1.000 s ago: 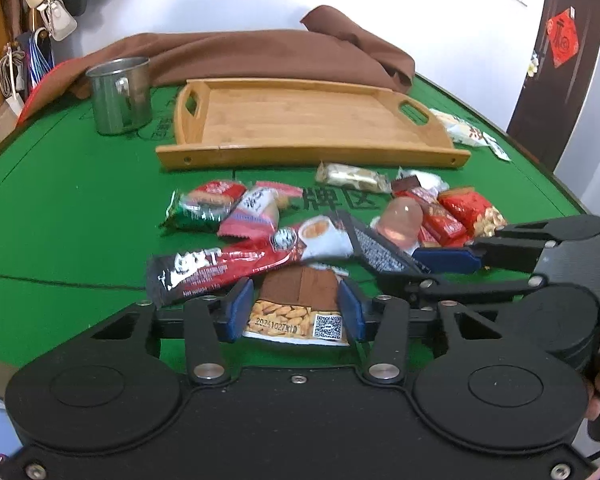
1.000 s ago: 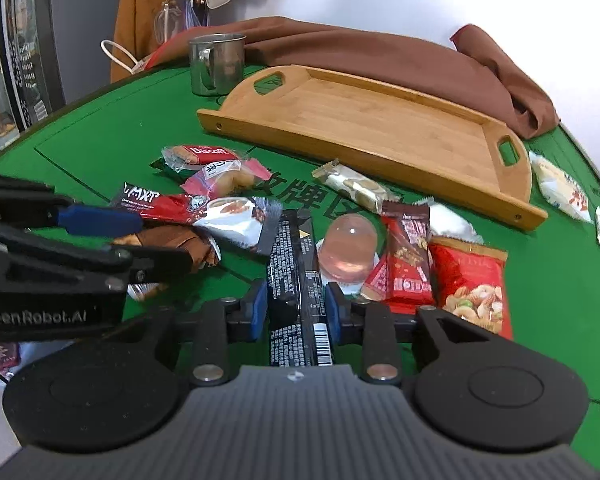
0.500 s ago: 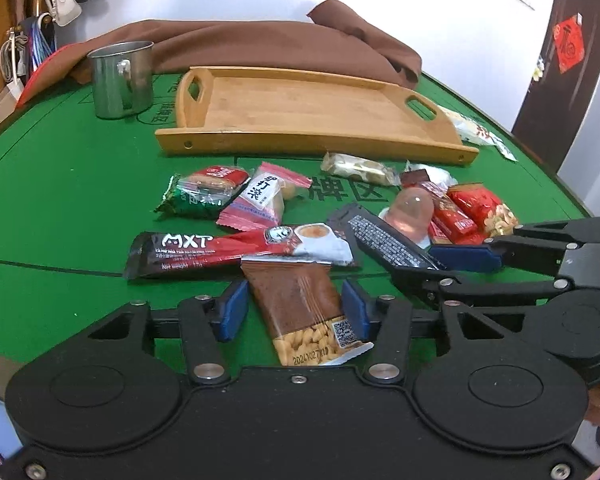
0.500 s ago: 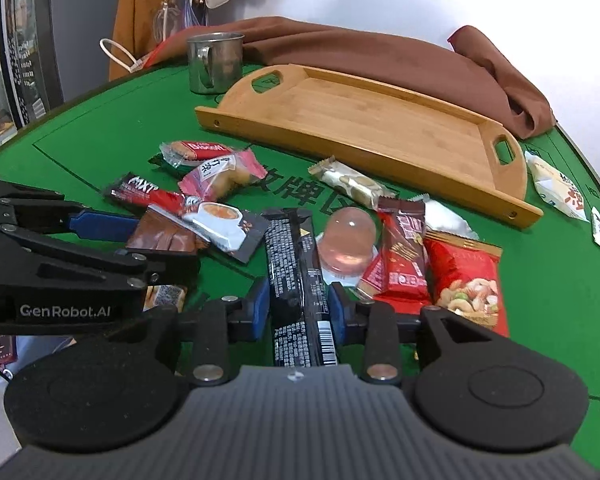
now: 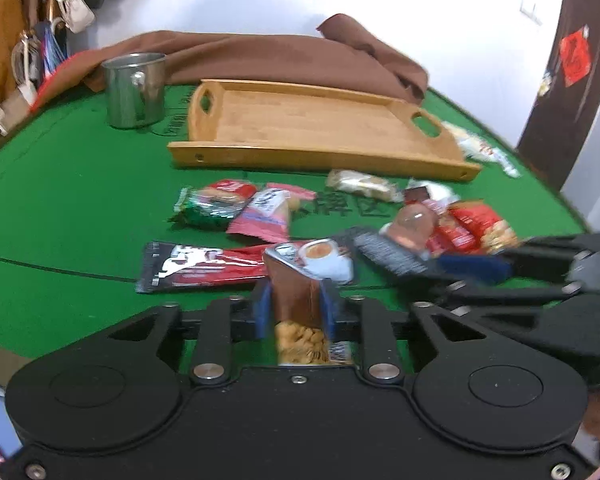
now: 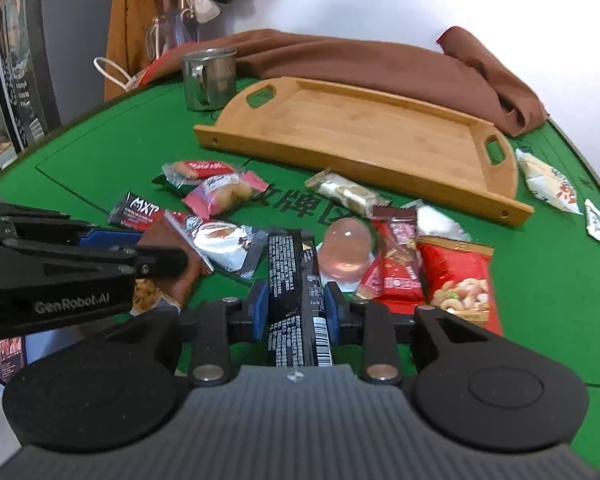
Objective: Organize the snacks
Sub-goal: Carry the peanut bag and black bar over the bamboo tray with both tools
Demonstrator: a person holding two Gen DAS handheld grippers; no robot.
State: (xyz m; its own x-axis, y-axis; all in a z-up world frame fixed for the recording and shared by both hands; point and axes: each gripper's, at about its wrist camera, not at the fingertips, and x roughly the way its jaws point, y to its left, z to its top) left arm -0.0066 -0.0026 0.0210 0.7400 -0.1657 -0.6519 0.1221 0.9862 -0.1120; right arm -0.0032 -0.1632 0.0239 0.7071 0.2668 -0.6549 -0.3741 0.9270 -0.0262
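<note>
My left gripper (image 5: 296, 310) is shut on a brown peanut packet (image 5: 296, 300) and holds it lifted, its far end tilted up. It also shows at the left of the right wrist view (image 6: 172, 258). My right gripper (image 6: 296, 306) is shut on a long black snack bar (image 6: 294, 280), seen at the right of the left wrist view (image 5: 388, 252). The empty bamboo tray (image 5: 324, 156) (image 6: 356, 156) lies beyond the loose snacks. A red-black MXT coffee packet (image 5: 204, 266), a pink jelly cup (image 6: 346, 246) and a red nut bag (image 6: 458, 276) lie on the green table.
A steel mug (image 5: 134, 90) stands left of the tray. A brown cloth (image 6: 380, 64) is heaped behind the tray. Green, pink and beige snack packs (image 5: 256, 208) lie before the tray. White packets (image 6: 548, 180) lie at the tray's right end.
My left gripper has closed on the peanut packet and raised it, so it now stands narrow between the fingers. Both grippers have moved slightly forward toward the tray. The right keeps its bar.
</note>
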